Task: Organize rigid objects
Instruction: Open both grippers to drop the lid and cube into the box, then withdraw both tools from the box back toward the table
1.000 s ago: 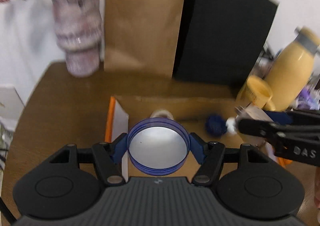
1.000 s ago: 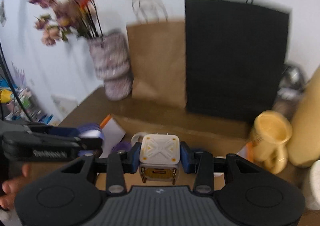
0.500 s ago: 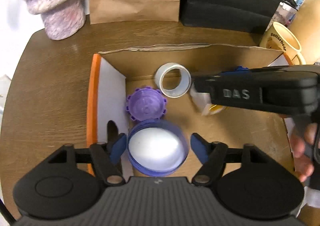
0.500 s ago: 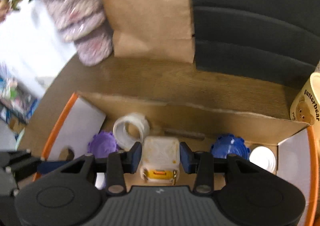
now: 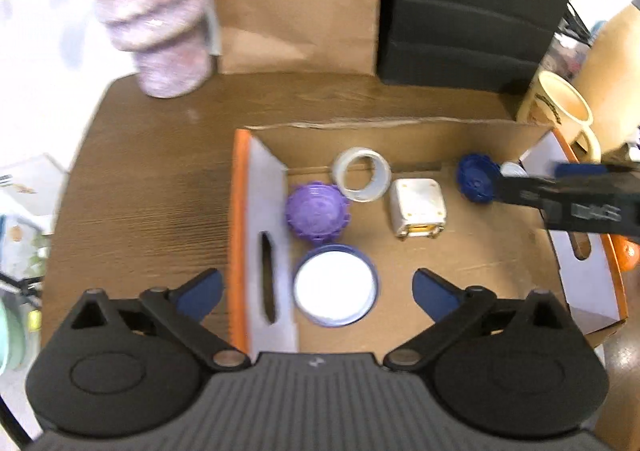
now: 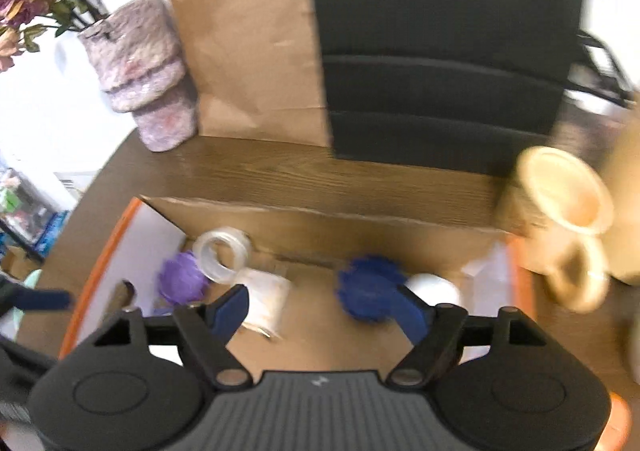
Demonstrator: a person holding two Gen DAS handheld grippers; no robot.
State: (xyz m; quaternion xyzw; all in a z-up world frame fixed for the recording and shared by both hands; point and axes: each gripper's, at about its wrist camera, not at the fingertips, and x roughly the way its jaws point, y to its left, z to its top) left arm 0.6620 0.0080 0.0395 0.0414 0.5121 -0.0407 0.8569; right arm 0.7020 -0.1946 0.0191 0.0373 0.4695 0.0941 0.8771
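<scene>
The cardboard box [image 5: 472, 251] with orange-edged white end flaps sat on the wood-grain table [image 5: 152, 179] and held six things: a round blue-rimmed lid [image 5: 335, 285] with a white face lay flat by the left flap, a ridged purple cap [image 5: 317, 210] just behind it, a clear tape ring [image 5: 362, 174] at the back wall, a white cube [image 5: 417, 207] with rounded corners mid-floor, a dark blue toothed cap [image 5: 476, 178] and a small white cap [image 6: 433, 289] to the right. The left gripper [image 5: 314, 287] hung above the lid, jaws spread wide, holding nothing. The right gripper [image 6: 320, 303] was likewise wide and empty, its pads apart from the cube and blue cap.
</scene>
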